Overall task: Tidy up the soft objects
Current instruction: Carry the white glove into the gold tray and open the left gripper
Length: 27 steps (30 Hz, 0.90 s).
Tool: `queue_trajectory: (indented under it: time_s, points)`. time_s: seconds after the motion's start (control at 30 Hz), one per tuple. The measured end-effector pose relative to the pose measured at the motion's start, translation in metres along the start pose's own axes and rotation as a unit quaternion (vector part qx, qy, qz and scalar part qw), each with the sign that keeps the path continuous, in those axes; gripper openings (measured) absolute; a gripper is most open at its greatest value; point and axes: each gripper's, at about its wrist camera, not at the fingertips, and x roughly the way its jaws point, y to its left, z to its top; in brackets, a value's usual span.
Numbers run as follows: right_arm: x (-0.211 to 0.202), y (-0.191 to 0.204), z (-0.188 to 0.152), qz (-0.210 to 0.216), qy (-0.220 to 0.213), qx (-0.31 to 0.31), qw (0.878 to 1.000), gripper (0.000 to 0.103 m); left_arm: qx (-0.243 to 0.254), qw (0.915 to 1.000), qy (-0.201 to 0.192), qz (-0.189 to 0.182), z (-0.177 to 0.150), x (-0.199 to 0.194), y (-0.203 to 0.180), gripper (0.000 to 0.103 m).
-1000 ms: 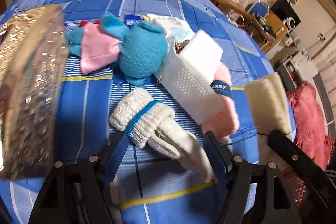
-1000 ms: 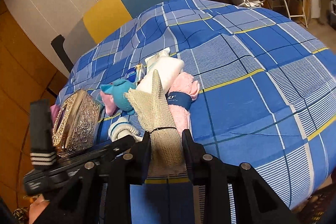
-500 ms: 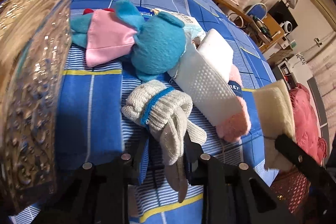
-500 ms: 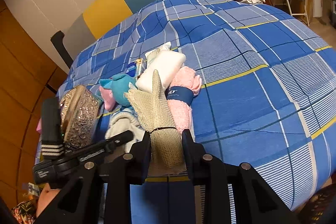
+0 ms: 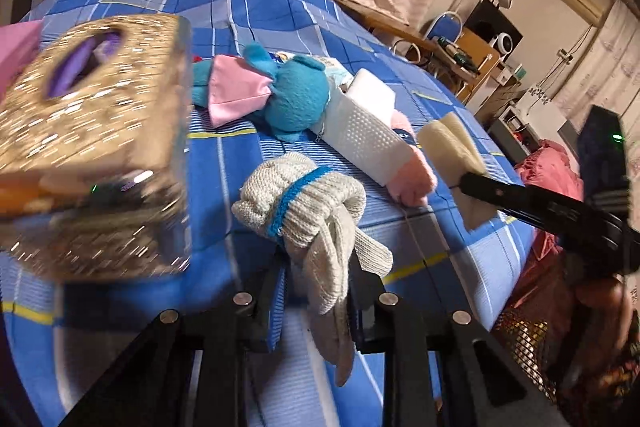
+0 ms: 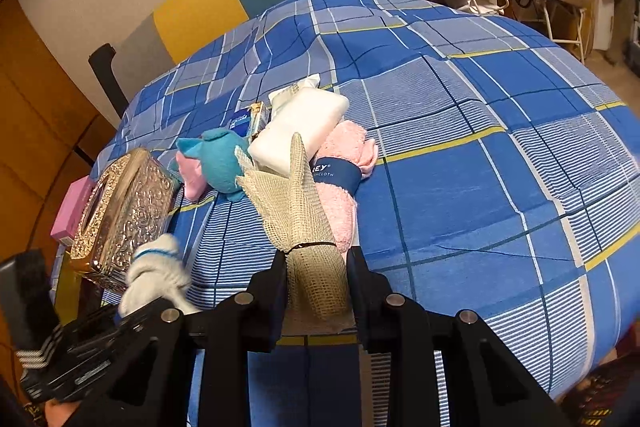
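Two soft things are in hand at once. The left claw (image 5: 318, 291) is clamped on the fingers of a knitted glove bundle (image 5: 304, 203), off-white with a blue cuff band, which hangs ahead of the jaws just above the blue checked surface (image 6: 480, 147). The right claw (image 6: 318, 275) is closed on a beige mesh cloth (image 6: 296, 203) just below the thin black tie at its waist, so the free end fans upward.

Both pieces look light and limp — they should sag and swing when carried, and neither will break under a squeeze. The glove bundle is held by loose fingers only; my guess is that the heavier rolled cuff could tug it free, so a hold nearer the blue band would be surer. The mesh is open-weave and may snag on a pad edge.

Left on the surface, close together: a teal plush toy (image 5: 296, 99) with a pink ear, a white padded pouch (image 5: 360, 131) lying on a rolled pink washcloth (image 6: 340, 187) with a navy paper band. An ornate gold tissue box (image 6: 120, 207) stands beside them — hard, not part of the sorting.
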Motion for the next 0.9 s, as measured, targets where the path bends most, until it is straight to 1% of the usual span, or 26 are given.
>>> queue_trajectory:
  time_s: [0.13,0.27,0.33,0.47,0.57,0.67,0.73,0.9]
  points:
    - [0.0,0.002,0.0,-0.009,-0.001,-0.007,1.0,0.028,-0.006,0.9999,-0.014,-0.005,-0.005,-0.02,0.005,0.025]
    - [-0.001,0.004,0.0,-0.017,-0.006,-0.013,1.0,0.028,-0.009,0.9995,-0.03,-0.009,-0.012,-0.049,0.015,0.025]
    - [-0.002,0.005,0.0,-0.019,-0.012,-0.016,1.0,0.028,-0.007,0.9991,-0.041,-0.003,-0.016,-0.065,0.02,0.025]
    - [-0.003,0.012,-0.002,-0.022,-0.017,-0.029,0.999,0.028,-0.019,0.9977,-0.064,0.009,-0.019,-0.101,0.045,0.025]
    - [-0.003,0.022,-0.005,-0.021,-0.023,-0.043,0.999,0.028,-0.04,0.996,-0.076,0.025,-0.02,-0.122,0.07,0.025]
    - [-0.006,0.03,-0.01,-0.018,-0.03,-0.051,0.998,0.028,-0.065,0.9929,-0.086,0.051,-0.022,-0.142,0.102,0.025]
    - [-0.011,0.039,-0.015,-0.024,-0.04,-0.057,0.997,0.028,-0.08,0.9907,-0.087,0.068,-0.024,-0.151,0.123,0.025]
    - [-0.023,0.065,-0.029,-0.004,-0.048,-0.065,0.997,0.028,-0.116,0.9838,-0.076,0.114,-0.03,-0.169,0.178,0.025]
